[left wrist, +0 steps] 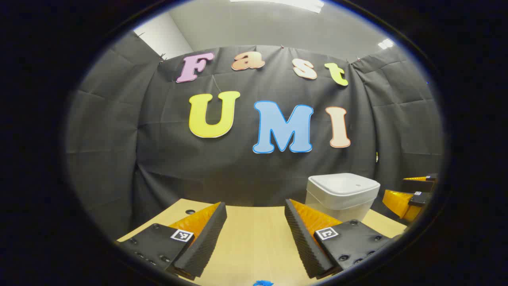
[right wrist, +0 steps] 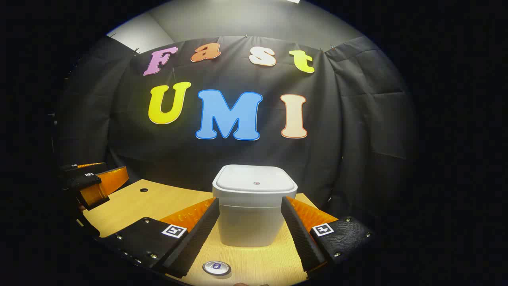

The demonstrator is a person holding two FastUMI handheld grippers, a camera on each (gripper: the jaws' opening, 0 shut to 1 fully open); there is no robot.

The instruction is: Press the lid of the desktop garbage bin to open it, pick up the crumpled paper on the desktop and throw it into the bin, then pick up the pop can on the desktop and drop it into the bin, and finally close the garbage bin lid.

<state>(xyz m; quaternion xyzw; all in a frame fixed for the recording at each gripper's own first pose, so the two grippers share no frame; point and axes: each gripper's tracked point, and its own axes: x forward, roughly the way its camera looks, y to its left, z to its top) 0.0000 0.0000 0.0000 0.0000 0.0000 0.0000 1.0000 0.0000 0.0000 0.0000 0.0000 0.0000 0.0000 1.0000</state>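
The white garbage bin stands on the wooden table straight ahead in the right gripper view, its lid down. My right gripper is open just in front of the bin, one finger toward each side, touching nothing. The silver top of the pop can shows upright on the table between the fingers, close to the camera. In the left gripper view the bin sits to the right with my left gripper open over bare table to its left. The right gripper shows beyond the bin.
The wooden table ends at the black cloth wall close behind the bin. A small round hole lies in the table's far left part. My left gripper hovers at the left edge. A small blue thing peeks in below.
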